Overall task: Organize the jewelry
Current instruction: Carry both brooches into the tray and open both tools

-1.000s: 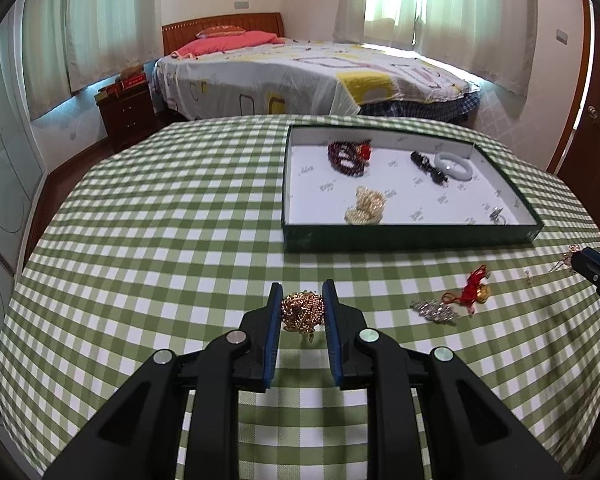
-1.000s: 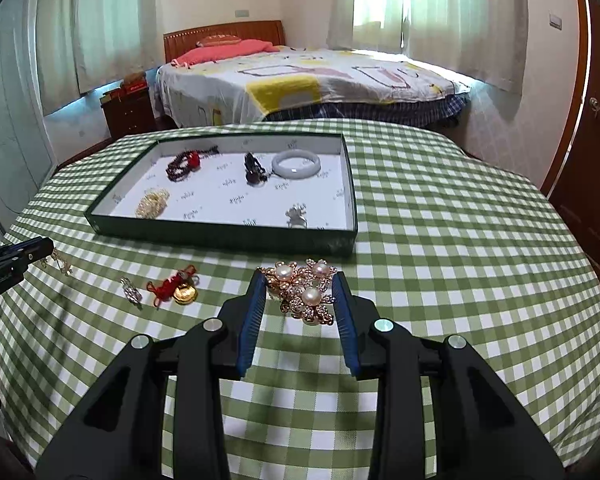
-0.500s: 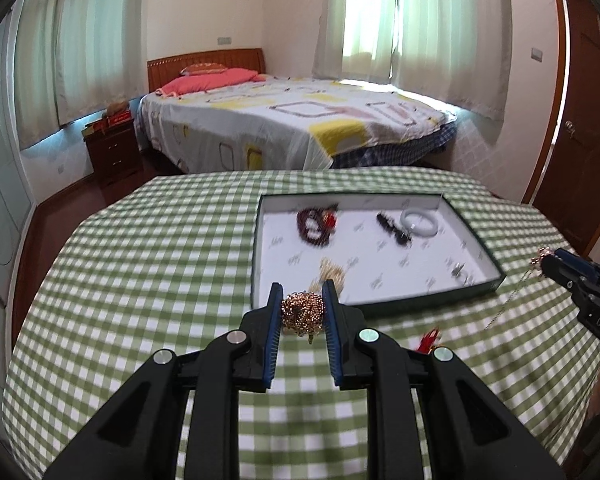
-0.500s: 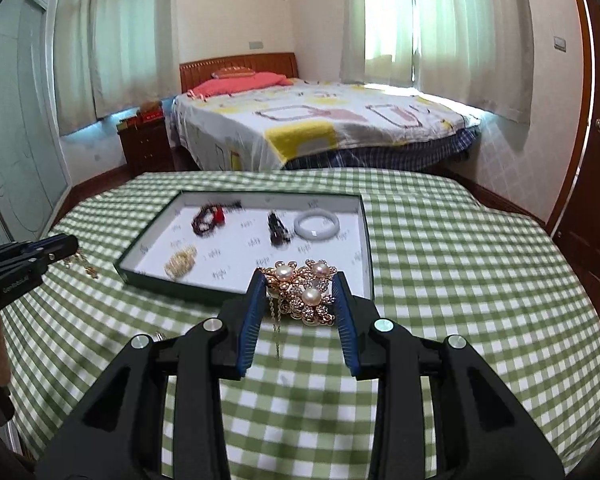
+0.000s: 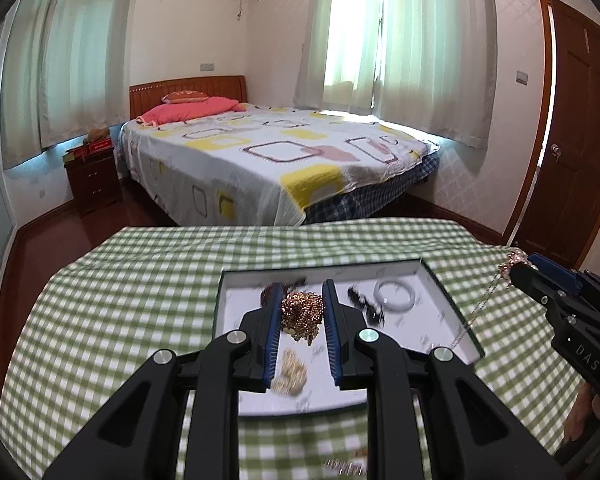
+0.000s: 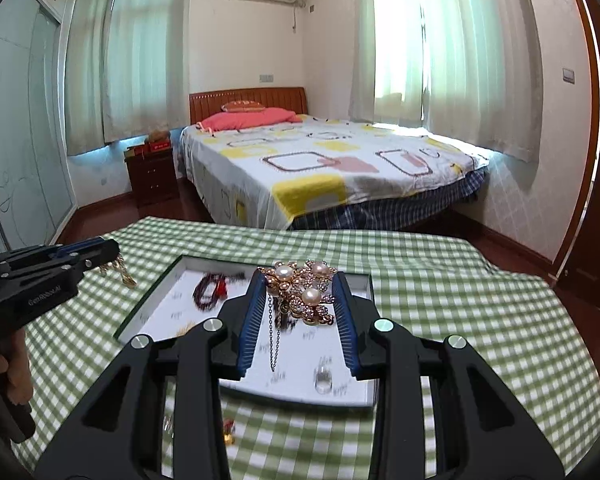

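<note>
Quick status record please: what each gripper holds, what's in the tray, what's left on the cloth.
left gripper: shut on gold cluster, above the tray
right gripper: shut on pearl brooch, chain dangling over tray
in tray: white bangle, dark beads, gold piece, ring
on cloth: red charm near tray

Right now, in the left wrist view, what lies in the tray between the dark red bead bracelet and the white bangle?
In the left wrist view, a black beaded piece lies between them on the tray lining, blurred.

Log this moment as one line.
left hand-held gripper: shut on gold beaded ornament | right hand-held gripper: shut on pearl brooch | both above jewelry tray
</note>
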